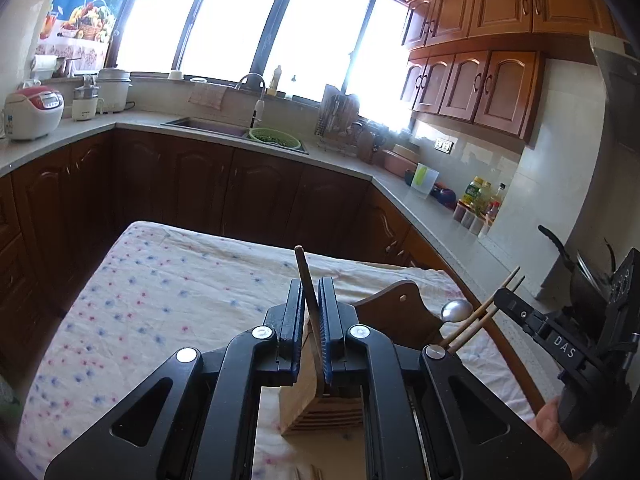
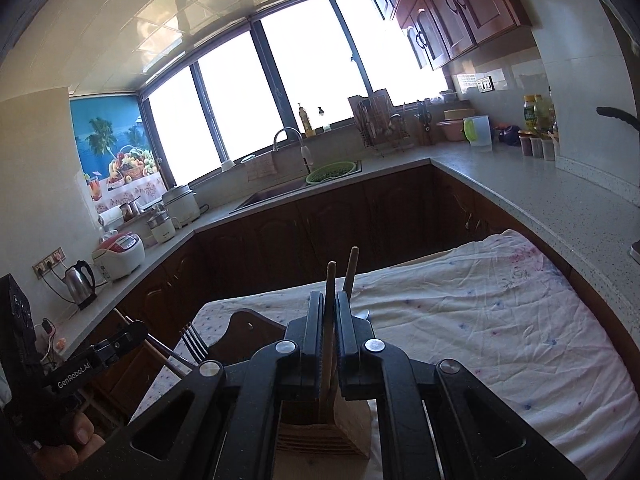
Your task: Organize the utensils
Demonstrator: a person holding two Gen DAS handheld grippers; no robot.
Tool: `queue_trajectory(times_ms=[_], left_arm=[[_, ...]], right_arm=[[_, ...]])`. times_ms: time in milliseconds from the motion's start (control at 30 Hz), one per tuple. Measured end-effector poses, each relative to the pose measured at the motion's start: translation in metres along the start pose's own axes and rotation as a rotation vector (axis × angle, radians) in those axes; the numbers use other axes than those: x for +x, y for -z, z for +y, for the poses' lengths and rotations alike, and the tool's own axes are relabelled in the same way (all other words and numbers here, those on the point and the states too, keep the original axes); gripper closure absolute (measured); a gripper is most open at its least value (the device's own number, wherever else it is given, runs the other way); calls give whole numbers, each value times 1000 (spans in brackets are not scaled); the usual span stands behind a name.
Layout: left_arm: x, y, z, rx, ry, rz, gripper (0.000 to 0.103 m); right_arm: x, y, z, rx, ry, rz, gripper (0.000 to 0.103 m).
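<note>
The left gripper point(image 1: 310, 312) has its jaws clamped on a fork point(image 2: 195, 345), the handle standing up between them in its own view and the tines showing in the right view. The right gripper point(image 2: 330, 316) has its jaws clamped on a pair of chopsticks point(image 2: 330, 320). Below both, on the tabletop point(image 1: 160, 280) under a flowered cloth, sits a wooden holder point(image 1: 308, 404). At 2 o'clock from the left gripper, a spoon point(image 1: 456, 311) rests by the holder's tall back.
</note>
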State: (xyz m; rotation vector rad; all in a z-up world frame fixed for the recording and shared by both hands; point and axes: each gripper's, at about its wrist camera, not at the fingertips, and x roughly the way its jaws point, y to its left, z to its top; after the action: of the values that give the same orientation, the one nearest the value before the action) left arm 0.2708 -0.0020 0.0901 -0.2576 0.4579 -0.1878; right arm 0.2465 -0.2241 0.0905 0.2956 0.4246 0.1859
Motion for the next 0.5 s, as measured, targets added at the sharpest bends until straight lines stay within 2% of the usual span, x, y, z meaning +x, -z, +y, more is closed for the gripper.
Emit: queue_trajectory(times_ms=[400, 500], left_arm=[[4, -4, 4, -9, 12, 25, 96], [2, -5, 5, -10, 15, 39, 90]], right_arm=[[1, -1, 1, 5, 14, 11, 96], [1, -2, 2, 11, 17, 15, 92]])
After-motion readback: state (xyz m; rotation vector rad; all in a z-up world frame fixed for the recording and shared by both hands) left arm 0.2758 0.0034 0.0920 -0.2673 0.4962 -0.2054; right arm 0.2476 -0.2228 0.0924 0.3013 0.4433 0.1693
